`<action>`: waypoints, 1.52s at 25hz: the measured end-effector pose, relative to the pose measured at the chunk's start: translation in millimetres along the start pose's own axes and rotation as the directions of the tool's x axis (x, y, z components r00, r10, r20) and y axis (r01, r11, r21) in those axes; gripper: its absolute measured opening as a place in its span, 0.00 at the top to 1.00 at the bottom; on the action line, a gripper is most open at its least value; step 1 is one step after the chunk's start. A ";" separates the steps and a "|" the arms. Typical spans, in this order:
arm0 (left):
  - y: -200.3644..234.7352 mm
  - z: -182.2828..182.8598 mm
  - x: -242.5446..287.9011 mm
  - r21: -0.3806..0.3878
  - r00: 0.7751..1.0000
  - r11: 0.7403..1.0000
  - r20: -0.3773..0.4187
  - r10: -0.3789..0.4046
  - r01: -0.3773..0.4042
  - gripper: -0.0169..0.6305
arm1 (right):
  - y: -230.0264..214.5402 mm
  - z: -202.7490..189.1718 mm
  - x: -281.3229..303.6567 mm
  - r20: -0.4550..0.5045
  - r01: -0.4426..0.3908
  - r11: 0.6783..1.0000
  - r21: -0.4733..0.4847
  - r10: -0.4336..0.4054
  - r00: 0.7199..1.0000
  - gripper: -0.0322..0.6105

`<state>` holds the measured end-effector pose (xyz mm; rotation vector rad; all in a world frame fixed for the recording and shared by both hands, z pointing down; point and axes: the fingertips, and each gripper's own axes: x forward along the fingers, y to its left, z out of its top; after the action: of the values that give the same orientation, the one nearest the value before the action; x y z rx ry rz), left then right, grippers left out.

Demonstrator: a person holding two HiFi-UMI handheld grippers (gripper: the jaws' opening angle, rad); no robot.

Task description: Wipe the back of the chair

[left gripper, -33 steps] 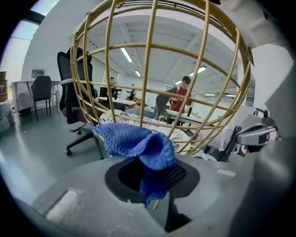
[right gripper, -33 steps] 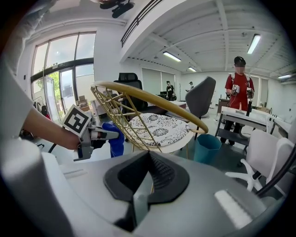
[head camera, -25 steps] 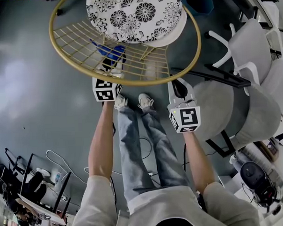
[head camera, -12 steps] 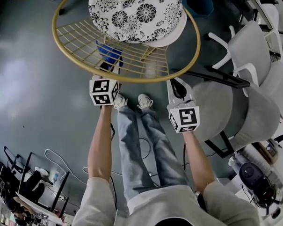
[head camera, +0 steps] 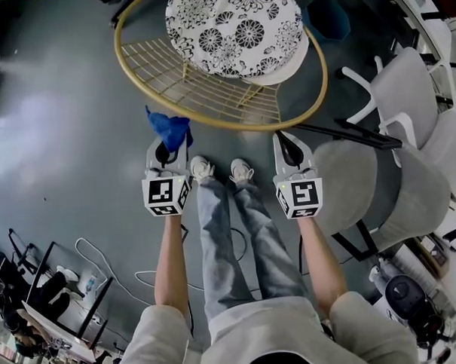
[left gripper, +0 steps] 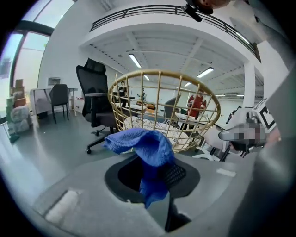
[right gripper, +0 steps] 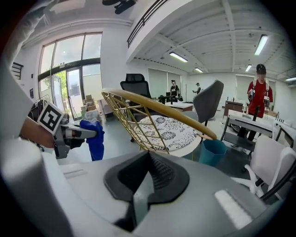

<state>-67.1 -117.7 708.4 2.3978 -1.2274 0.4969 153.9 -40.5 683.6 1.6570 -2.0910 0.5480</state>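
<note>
While the round gold wire chair back (head camera: 201,88) fills the head view's upper centre, left gripper (head camera: 166,146) sits just below its lower-left rim | left jaws clamped on crumpled blue cloth (head camera: 170,129), near rim | right gripper (head camera: 285,137) below rim's lower right, jaws together, nothing between.
</note>
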 end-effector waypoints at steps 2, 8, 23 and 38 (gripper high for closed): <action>0.2 6.1 -17.6 -0.021 1.000 1.000 0.017 0.018 -0.018 0.85 | 5.8 3.3 -3.4 -0.001 -0.011 1.000 -0.008 0.011 1.000 0.95; -8.0 30.8 -61.8 -0.043 0.997 0.998 0.066 0.051 -0.048 0.85 | 20.6 16.8 -18.5 0.003 -0.034 0.999 -0.023 0.035 0.999 0.95; -11.4 119.1 -142.3 -0.084 0.983 0.990 0.132 0.128 -0.117 0.85 | 36.9 115.4 -82.4 0.087 -0.035 0.997 -0.070 0.041 0.995 0.95; -11.0 230.7 -215.4 -0.094 0.956 0.981 0.229 0.185 -0.168 0.85 | 30.7 246.9 -127.7 0.173 -0.022 0.992 -0.123 0.043 0.984 0.95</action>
<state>-146.9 -80.0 405.2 2.3480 -1.5442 0.2149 131.1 -64.1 405.9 1.6572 -2.2317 0.2877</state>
